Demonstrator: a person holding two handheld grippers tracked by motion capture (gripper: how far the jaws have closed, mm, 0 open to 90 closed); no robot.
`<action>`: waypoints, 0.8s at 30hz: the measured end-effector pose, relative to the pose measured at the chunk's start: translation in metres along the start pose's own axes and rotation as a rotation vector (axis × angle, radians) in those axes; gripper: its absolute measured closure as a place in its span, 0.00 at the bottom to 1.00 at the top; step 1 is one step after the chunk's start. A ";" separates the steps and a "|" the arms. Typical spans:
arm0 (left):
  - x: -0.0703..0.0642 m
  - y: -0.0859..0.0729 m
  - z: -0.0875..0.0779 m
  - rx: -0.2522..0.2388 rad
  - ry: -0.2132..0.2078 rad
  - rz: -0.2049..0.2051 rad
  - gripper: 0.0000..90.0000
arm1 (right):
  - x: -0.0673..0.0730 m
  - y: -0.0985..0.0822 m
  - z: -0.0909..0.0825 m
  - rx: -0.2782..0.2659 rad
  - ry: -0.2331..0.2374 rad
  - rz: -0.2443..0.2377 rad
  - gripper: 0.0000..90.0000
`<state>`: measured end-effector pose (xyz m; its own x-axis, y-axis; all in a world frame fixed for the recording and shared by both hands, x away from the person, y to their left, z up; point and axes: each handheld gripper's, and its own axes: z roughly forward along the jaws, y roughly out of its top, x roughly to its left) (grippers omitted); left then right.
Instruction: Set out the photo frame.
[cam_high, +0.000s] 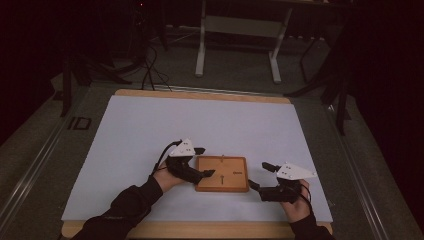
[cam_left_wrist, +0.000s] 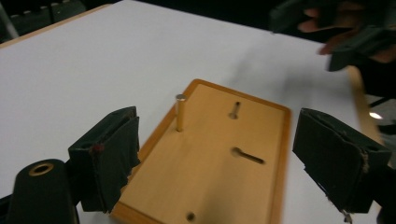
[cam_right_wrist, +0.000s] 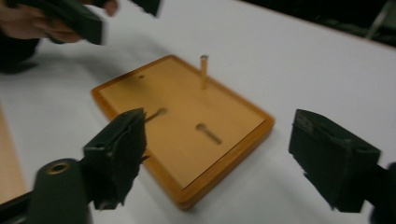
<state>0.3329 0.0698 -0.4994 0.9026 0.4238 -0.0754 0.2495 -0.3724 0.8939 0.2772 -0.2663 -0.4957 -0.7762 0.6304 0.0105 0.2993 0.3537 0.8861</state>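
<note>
Wooden board (cam_high: 222, 173) lies flat on the white surface (cam_high: 150, 130), nearer its front edge, slightly right of centre. One metal peg (cam_left_wrist: 180, 112) stands upright in the board. Left claw (cam_high: 204, 161) wide, jaws straddling the board's left edge, gripping nothing. Right claw (cam_high: 259, 175) wide, just off the right edge, empty.

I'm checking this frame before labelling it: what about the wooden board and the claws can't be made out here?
- Wooden board, left gripper view: near corners cut off by the bottom edge and covered by the left claw.
- Board's slots, high view: too small and dim to read.
- Right claw, right gripper view: motion blur smears its pads.
</note>
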 end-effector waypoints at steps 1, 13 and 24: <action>0.001 0.000 0.004 0.005 0.000 0.002 0.18 | 0.001 -0.001 0.001 0.004 0.007 0.001 0.22; 0.013 0.002 0.048 0.079 0.038 0.013 0.43 | 0.014 -0.001 0.003 0.028 0.083 -0.038 0.14; 0.006 0.008 0.067 0.140 0.120 0.096 0.64 | 0.014 -0.007 -0.001 0.029 0.053 -0.031 0.12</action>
<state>0.3640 0.0138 -0.5223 0.8784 0.4731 0.0678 0.2181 -0.5230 0.8239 0.2633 -0.2607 -0.5015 -0.8130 0.5822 0.0086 0.2905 0.3929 0.8725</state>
